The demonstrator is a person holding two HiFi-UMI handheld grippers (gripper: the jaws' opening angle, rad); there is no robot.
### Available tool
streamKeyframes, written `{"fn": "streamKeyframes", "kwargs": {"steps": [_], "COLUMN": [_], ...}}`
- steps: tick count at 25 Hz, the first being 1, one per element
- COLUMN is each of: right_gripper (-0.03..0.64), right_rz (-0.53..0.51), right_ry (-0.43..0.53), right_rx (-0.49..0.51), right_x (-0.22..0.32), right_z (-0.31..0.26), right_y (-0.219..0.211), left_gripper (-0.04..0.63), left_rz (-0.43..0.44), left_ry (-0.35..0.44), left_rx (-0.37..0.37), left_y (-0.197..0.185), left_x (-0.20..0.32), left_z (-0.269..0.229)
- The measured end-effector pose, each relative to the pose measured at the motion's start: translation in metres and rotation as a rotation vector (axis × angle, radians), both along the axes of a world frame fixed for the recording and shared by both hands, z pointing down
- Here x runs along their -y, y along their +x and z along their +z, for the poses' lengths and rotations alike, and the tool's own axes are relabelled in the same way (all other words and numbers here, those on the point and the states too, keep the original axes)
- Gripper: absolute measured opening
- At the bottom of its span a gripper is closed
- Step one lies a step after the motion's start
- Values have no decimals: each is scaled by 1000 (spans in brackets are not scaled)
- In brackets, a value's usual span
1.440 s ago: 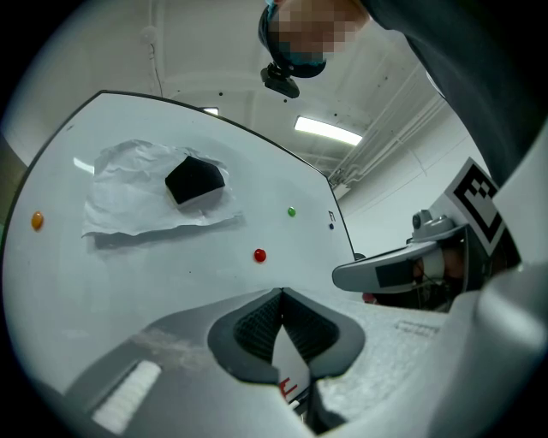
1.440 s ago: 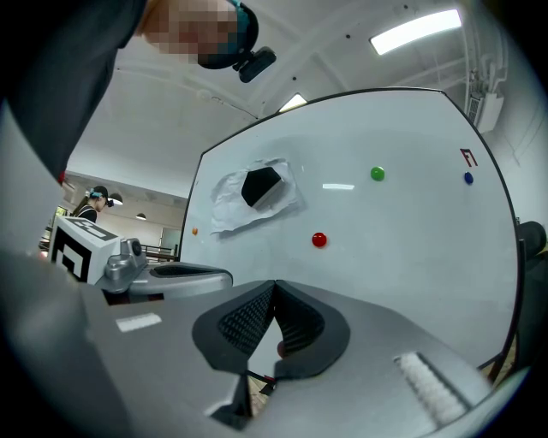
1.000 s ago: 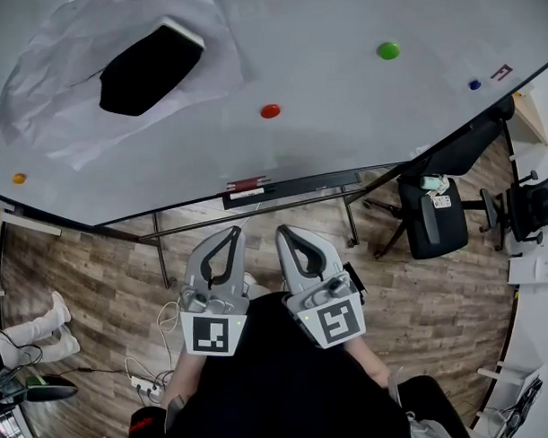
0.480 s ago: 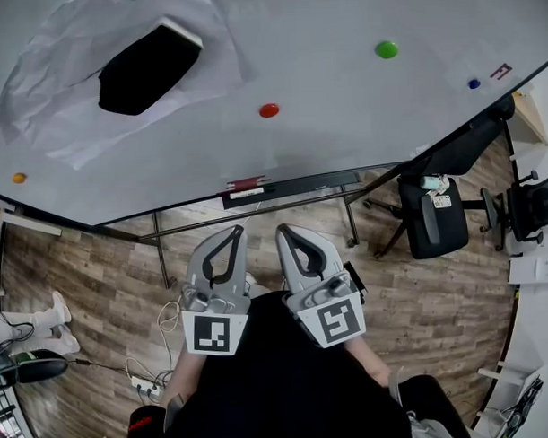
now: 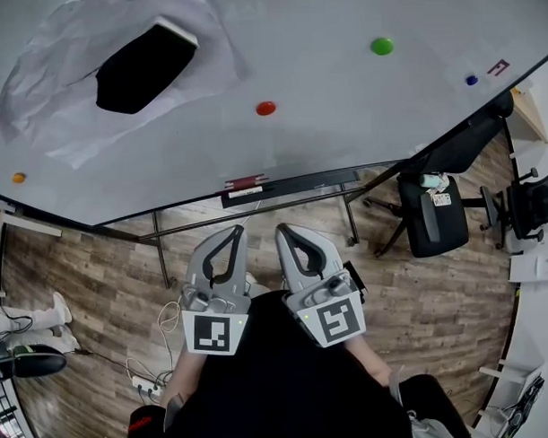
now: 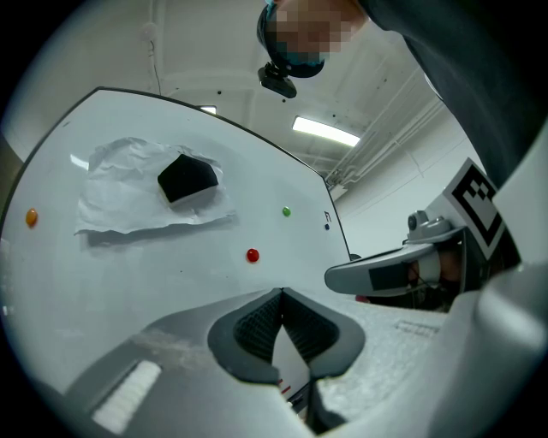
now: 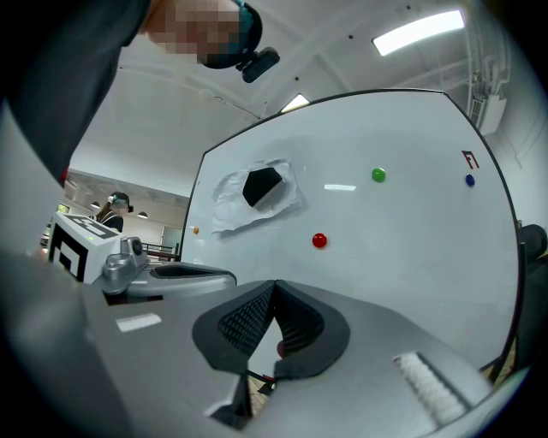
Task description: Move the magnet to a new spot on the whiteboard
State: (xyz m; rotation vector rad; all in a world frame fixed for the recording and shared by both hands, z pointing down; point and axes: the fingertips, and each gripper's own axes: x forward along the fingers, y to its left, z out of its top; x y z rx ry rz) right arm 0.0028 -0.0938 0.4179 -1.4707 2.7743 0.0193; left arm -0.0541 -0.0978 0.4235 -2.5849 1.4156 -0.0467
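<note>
Eyeing the red magnet (image 5: 266, 108)
my left gripper (image 5: 236, 231) and right gripper (image 5: 282, 229) closed, empty; it's dead ahead, nearer the right

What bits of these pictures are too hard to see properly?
- Small red mark near the right edge of the large white whiteboard, head view: too small to read.
- Black block on the crumpled white paper, head view: too dark to identify.
- Whiteboard's top, head view: cut off by the picture's edge.
- Person's pale legs, head view: the rest is cut off at the left edge.
</note>
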Motion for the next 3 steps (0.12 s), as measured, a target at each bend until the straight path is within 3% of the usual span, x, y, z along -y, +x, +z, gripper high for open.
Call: {"fn": "streamKeyframes", "kwargs": {"steps": [3], "right_gripper": [2], "right_rz": [2], "right_ry": [1], "right_rx": [3], "right_x": [-2], "right_z": [0], "right_y": [1], "left_gripper": [2], "left_rz": [8], "left_ry": [1], "left_rx": [22], "left_y": [2], "left_x": [-1], "left_z": [1]}}
